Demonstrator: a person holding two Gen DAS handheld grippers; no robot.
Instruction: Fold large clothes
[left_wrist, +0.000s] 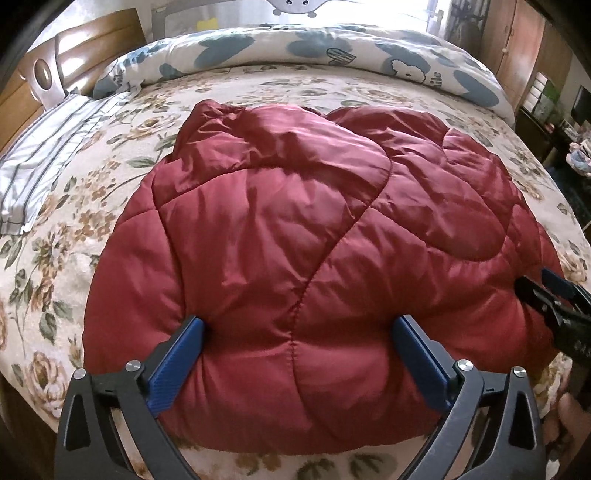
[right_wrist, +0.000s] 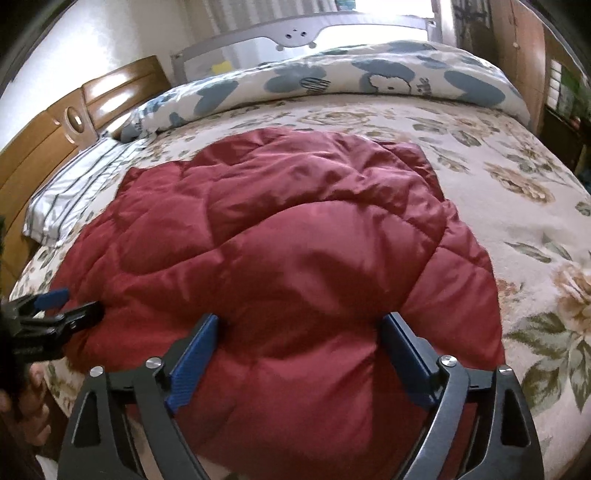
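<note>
Floral bedspread (left_wrist: 92, 192) under puffy, quilted red jacket (left_wrist: 295, 229), both tools (left_wrist: 299, 328) (right_wrist: 299, 325) spread wide.

A puffy dark-red quilted jacket (left_wrist: 295, 229) lies folded and bunched on the floral bedspread (left_wrist: 110, 155), near the bed's edge.

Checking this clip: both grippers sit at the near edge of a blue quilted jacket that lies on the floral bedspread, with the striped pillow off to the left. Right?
Not quite: the jacket is dark red, not blue; only the gripper fingers are blue, as both wrist views show. The rest holds: the left gripper and right gripper sit at its near edge, it lies on the floral bedspread, and the striped pillow is off to the left.
</note>
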